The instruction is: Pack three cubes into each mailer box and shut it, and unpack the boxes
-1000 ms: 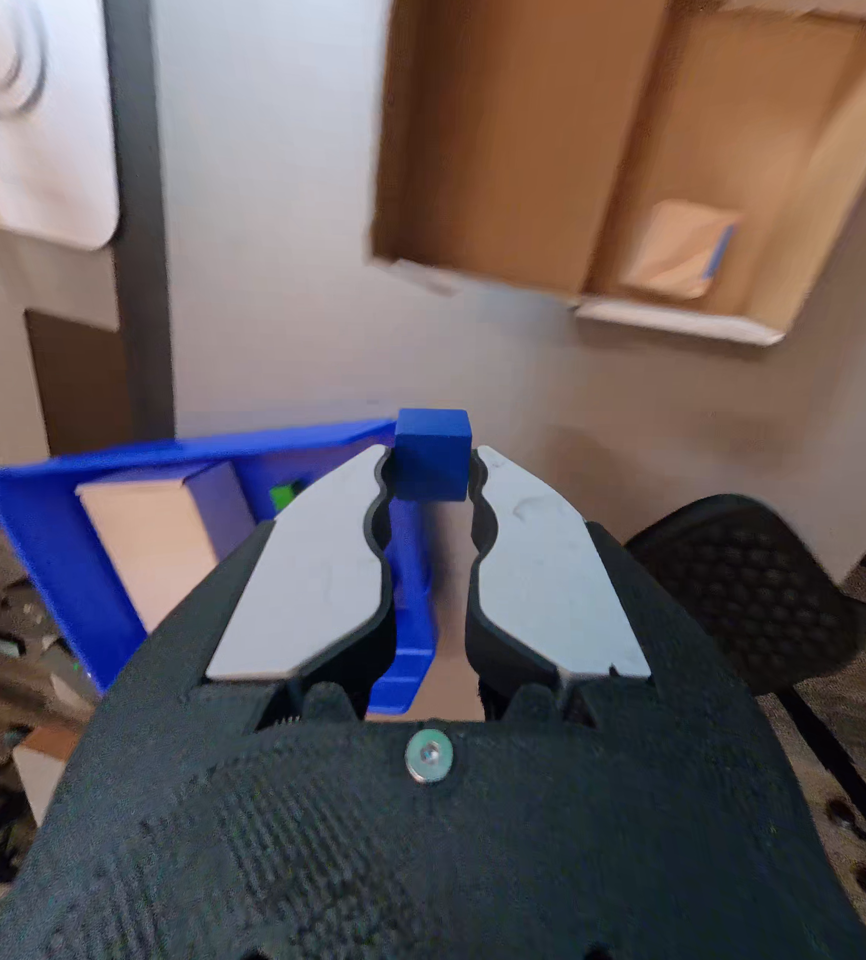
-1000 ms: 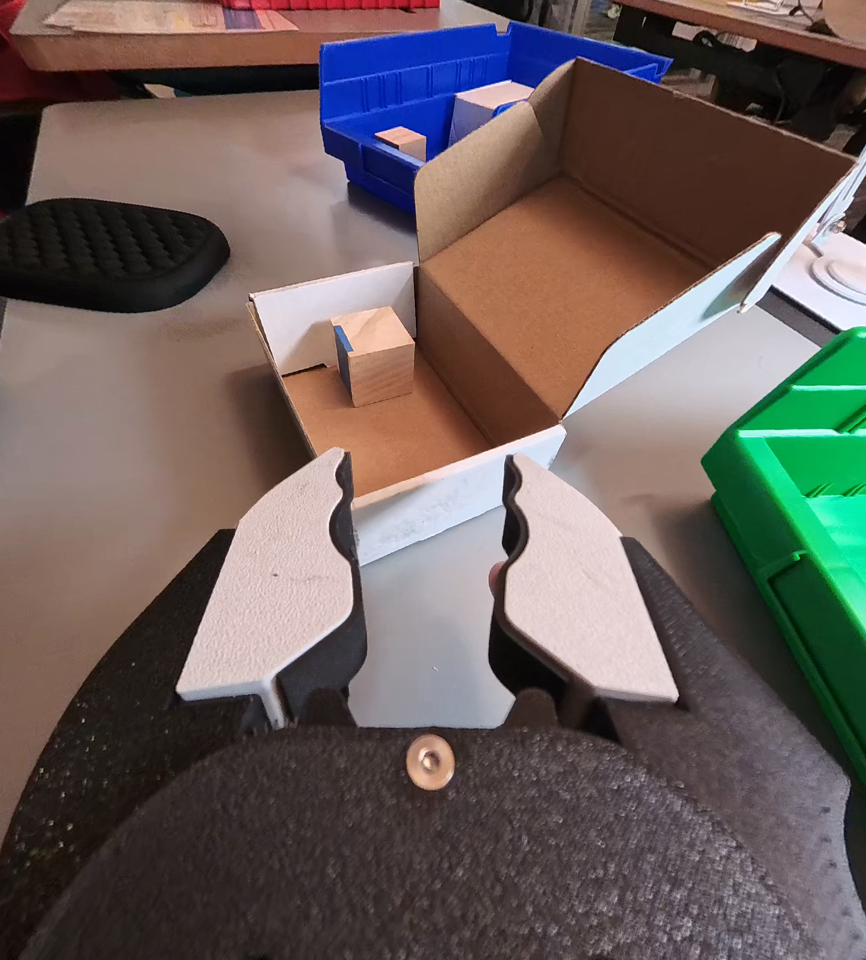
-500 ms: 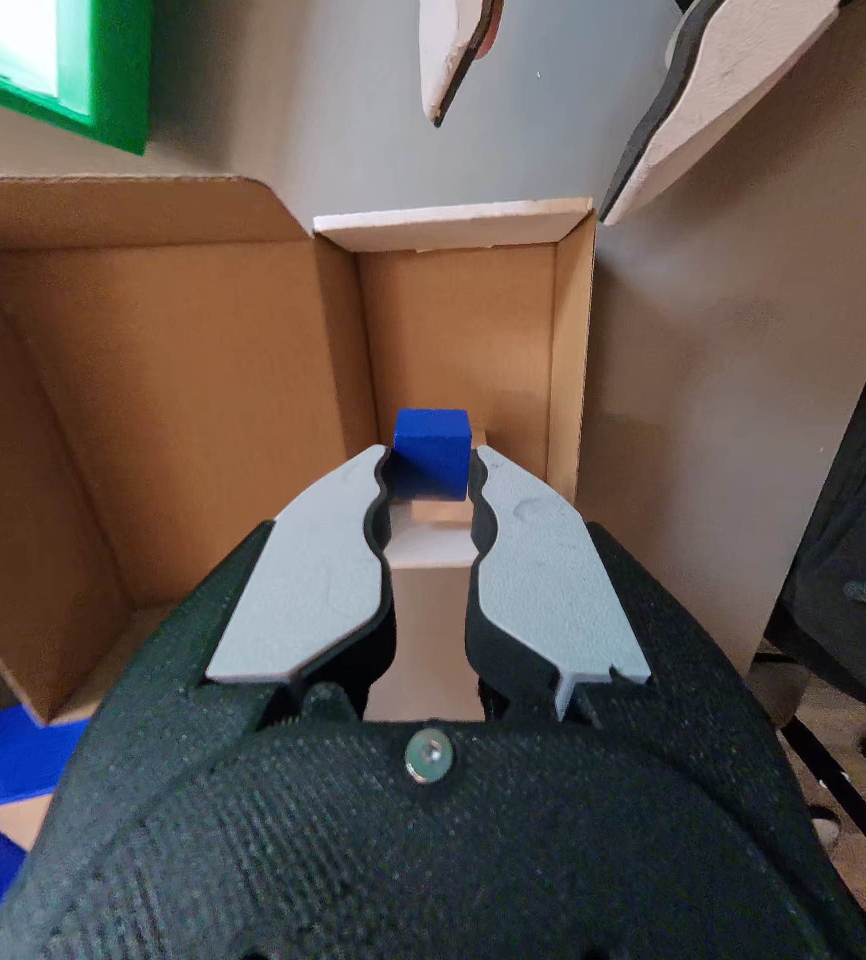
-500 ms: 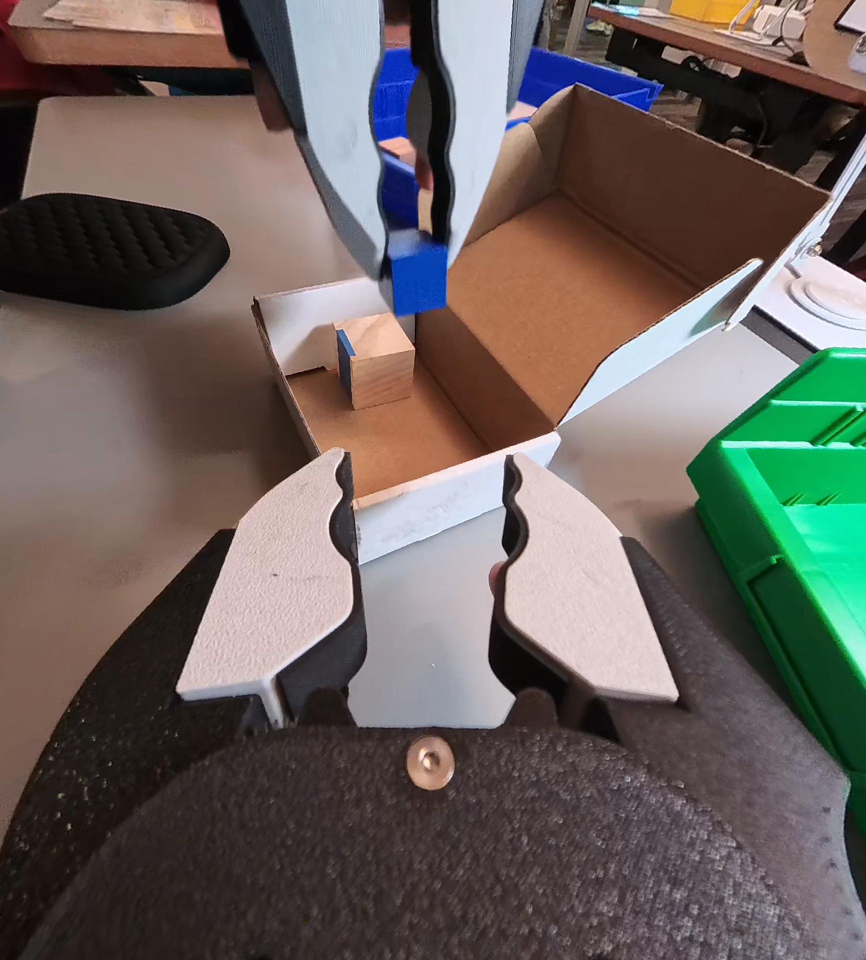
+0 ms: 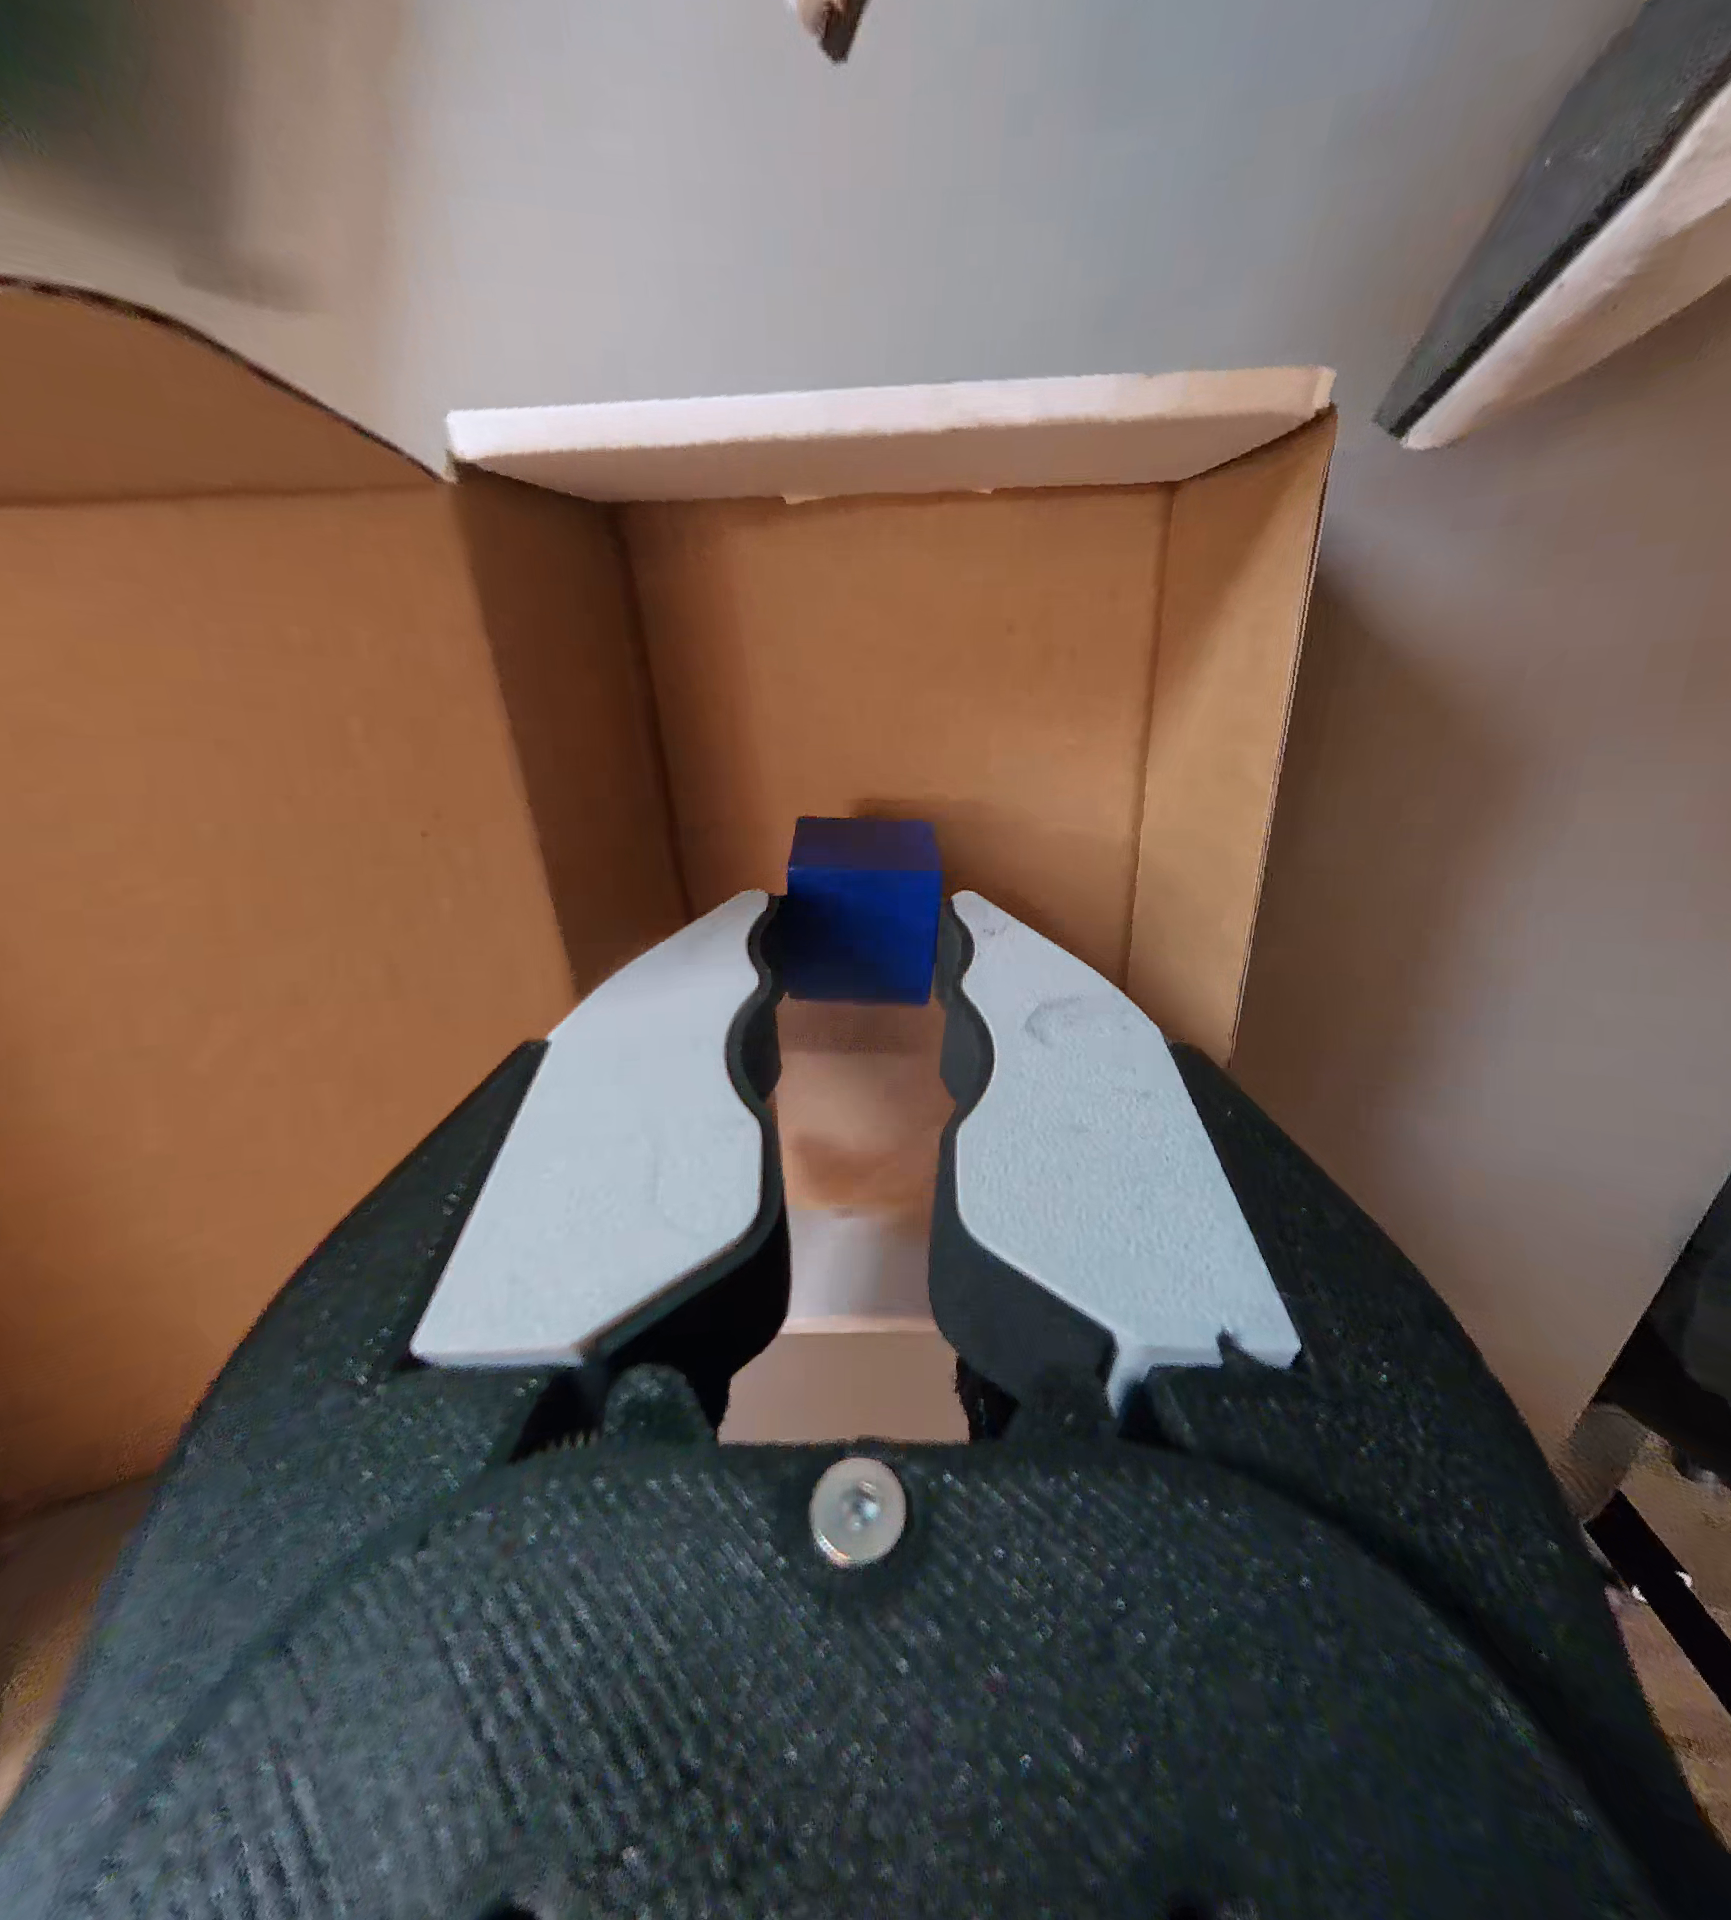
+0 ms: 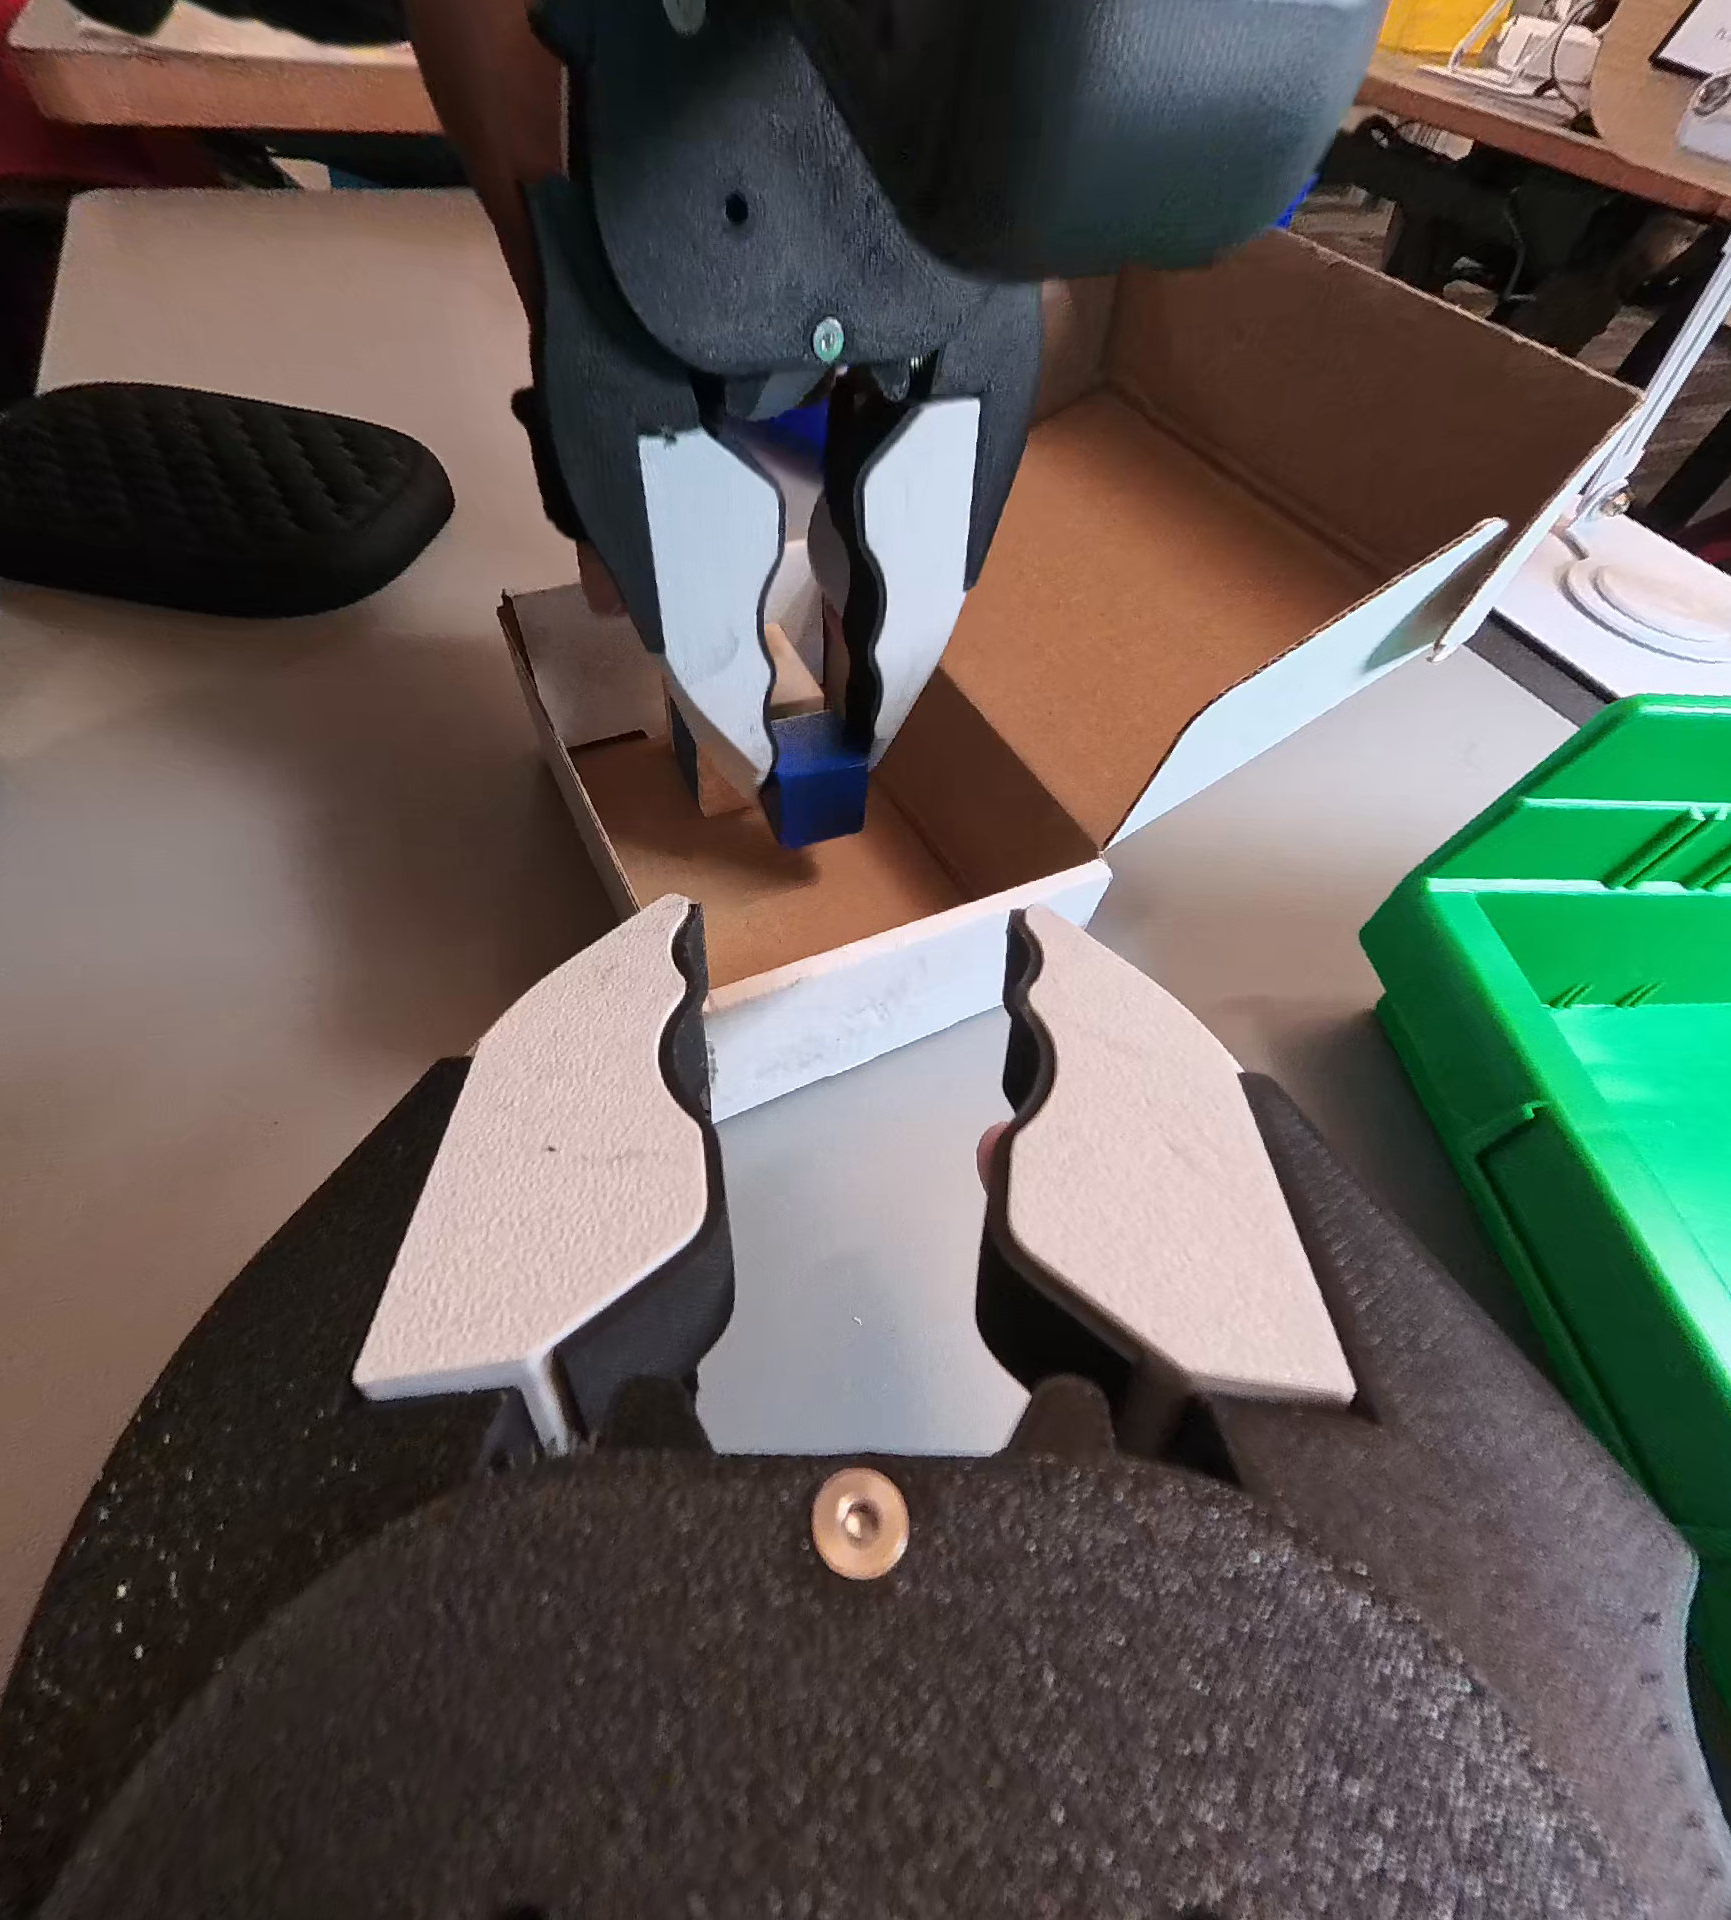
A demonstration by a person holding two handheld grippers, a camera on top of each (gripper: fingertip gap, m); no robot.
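My left gripper (image 5: 861, 914) is shut on a small blue cube (image 5: 863, 912) and holds it low inside the open mailer box (image 5: 882, 426). In the right wrist view the left gripper (image 6: 817, 758) reaches down into the mailer box (image 6: 902, 987), with the blue cube (image 6: 819, 795) just above the box floor. A wooden cube (image 6: 726, 795) with a blue side stands in the box behind it, mostly hidden by the fingers. My right gripper (image 6: 856, 966) is open and empty, at the box's near wall. The box lid (image 6: 1204, 520) stands open to the right.
A green bin (image 6: 1650, 1039) stands on the grey table (image 6: 217, 935) to the right of the box. A black padded chair part (image 6: 165, 499) is at the table's left edge. A white stand (image 6: 1671, 603) is at the back right. My right fingertips sit around 10 cm from my left ones.
My left gripper has carried the blue cube from over the blue bin to the mailer box and lowered it inside, next to the wooden cube. The right gripper has stayed open at the box front.
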